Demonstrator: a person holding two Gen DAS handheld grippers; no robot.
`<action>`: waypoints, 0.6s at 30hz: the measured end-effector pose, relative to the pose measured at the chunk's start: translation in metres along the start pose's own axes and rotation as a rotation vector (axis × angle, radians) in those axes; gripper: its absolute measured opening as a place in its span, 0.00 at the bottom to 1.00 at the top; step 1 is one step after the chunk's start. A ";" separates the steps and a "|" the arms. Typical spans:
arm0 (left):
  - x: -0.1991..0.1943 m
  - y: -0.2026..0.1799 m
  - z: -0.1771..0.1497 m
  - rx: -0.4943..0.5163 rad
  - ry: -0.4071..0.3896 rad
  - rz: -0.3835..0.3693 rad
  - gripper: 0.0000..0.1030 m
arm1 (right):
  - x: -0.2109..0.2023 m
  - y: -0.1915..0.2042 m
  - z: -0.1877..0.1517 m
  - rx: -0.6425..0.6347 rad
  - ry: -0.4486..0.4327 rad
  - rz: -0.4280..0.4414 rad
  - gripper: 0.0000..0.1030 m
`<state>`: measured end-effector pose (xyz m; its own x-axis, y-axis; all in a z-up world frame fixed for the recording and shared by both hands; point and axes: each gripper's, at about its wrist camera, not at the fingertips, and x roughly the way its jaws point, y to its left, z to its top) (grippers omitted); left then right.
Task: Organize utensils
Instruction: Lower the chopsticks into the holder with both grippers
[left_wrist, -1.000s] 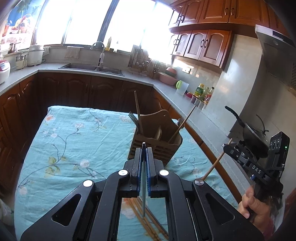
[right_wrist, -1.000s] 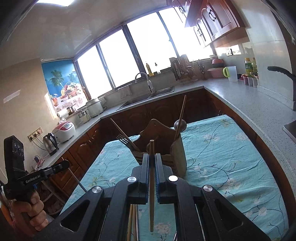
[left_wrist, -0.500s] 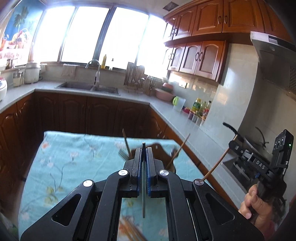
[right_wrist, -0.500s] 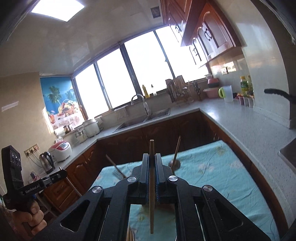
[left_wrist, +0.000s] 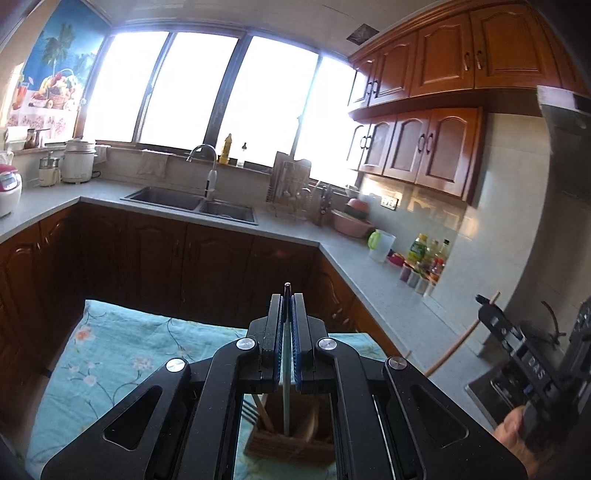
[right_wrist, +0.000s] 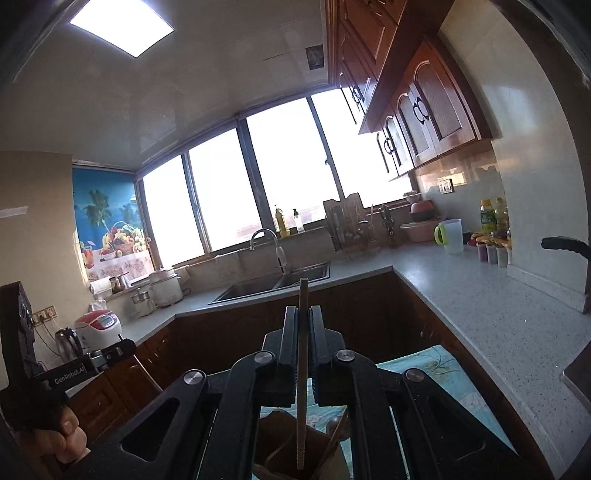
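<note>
Here the left tool (left_wrist: 287, 347) is clamped on a thin metal rod (left_wrist: 286, 402), lower centre, its tip over the holder (left_wrist: 291, 441). The right tool (right_wrist: 303, 354) pinches a chopstick (right_wrist: 302, 406) above the holder (right_wrist: 273, 443).

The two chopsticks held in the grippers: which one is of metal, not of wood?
The one in the left gripper: a thin grey metal chopstick. The right gripper holds a thicker brown wooden chopstick. Both hang over the wooden utensil holder.
</note>
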<state>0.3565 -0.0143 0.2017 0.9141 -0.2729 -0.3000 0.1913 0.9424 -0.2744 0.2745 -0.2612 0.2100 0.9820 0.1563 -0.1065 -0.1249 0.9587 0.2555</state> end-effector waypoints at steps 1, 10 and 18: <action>0.006 0.001 -0.003 -0.002 -0.001 0.009 0.03 | 0.005 -0.001 -0.004 0.000 0.002 -0.004 0.05; 0.037 0.006 -0.052 -0.005 0.053 0.028 0.03 | 0.018 -0.022 -0.049 0.044 0.019 -0.044 0.05; 0.049 0.011 -0.084 0.006 0.129 0.030 0.04 | 0.023 -0.025 -0.075 0.037 0.079 -0.037 0.05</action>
<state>0.3729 -0.0340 0.1074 0.8659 -0.2669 -0.4230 0.1672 0.9515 -0.2581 0.2896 -0.2633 0.1287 0.9713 0.1409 -0.1914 -0.0823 0.9549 0.2854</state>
